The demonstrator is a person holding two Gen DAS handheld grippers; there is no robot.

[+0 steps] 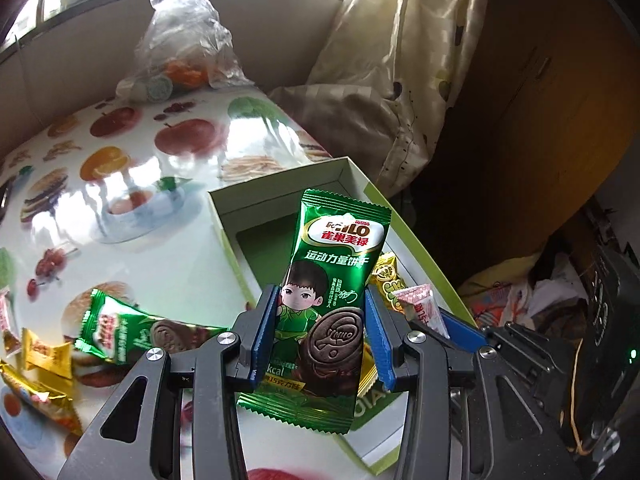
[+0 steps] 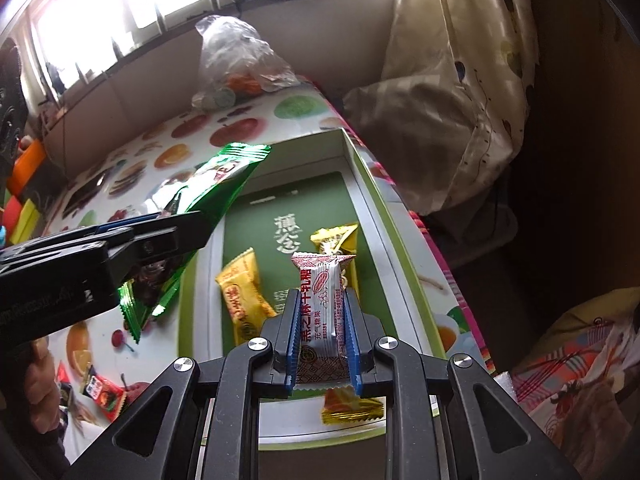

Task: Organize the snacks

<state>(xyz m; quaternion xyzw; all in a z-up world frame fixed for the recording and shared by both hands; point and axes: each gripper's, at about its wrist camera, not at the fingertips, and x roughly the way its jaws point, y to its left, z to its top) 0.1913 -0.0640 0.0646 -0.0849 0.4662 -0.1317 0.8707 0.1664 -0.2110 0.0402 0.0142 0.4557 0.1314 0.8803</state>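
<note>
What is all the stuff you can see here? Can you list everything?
Milo pack: one, green, held in the left gripper above the box.
Second Milo pack: one, green, lying on the table.
Nougat: one, red and white, held in the right gripper over the box.
Yellow snacks: three, inside the box.
Box: one, green and white, open, on the table.
Table: one, white with fruit pictures.
Plastic bag: one, clear, at the table's far end.
Curtain: one, cream, right.
Left gripper: black, blue pads.
Right gripper: black, blue pads.
</note>
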